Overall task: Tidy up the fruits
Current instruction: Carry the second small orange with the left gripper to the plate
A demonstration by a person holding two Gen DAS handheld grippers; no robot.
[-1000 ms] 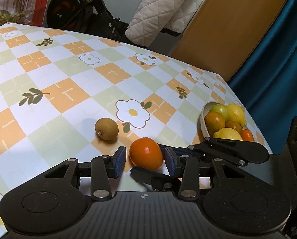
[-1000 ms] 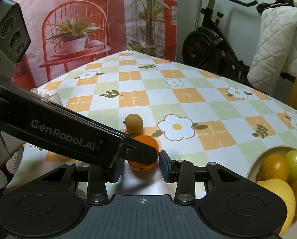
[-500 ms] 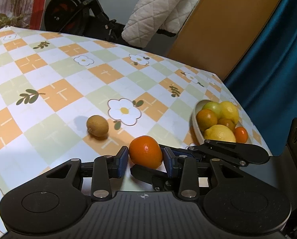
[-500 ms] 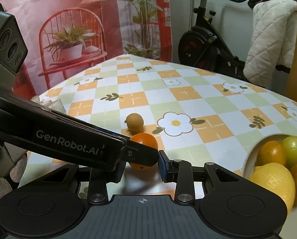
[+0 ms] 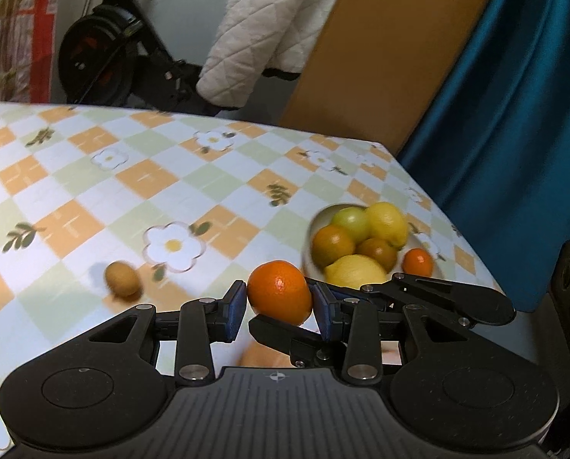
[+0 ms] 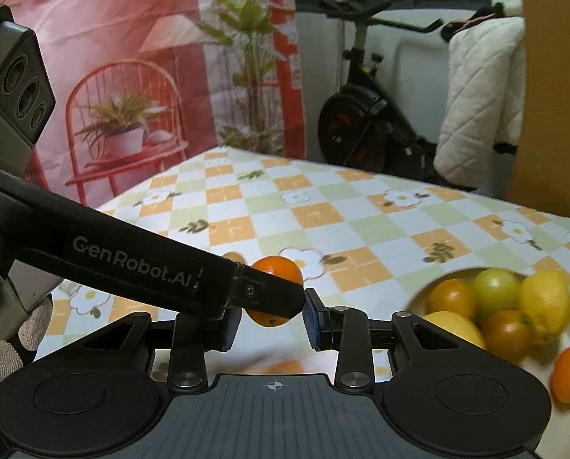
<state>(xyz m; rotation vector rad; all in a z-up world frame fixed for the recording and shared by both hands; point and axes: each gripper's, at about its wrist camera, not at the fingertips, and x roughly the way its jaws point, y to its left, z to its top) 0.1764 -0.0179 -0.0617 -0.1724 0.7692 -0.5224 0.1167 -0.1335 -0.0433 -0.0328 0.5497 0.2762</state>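
1. Orange fruit, an orange (image 5: 279, 291), sits gripped between the blue pads of the left tool (image 5: 279, 310), lifted above the checked tabletop (image 5: 93, 176).
2. Close to its right, a white bowl (image 5: 311, 229) holds lemons and other citrus.
3. A small brown fruit (image 5: 121, 279) lies on the tabletop to the left.
4. The right tool (image 6: 272, 319) stands wide apart, gripping nothing, just beside the orange (image 6: 275, 267).

A white quilted blanket (image 5: 269, 26) hangs by an exercise bike (image 5: 108, 53), near a teal curtain (image 5: 514, 122).
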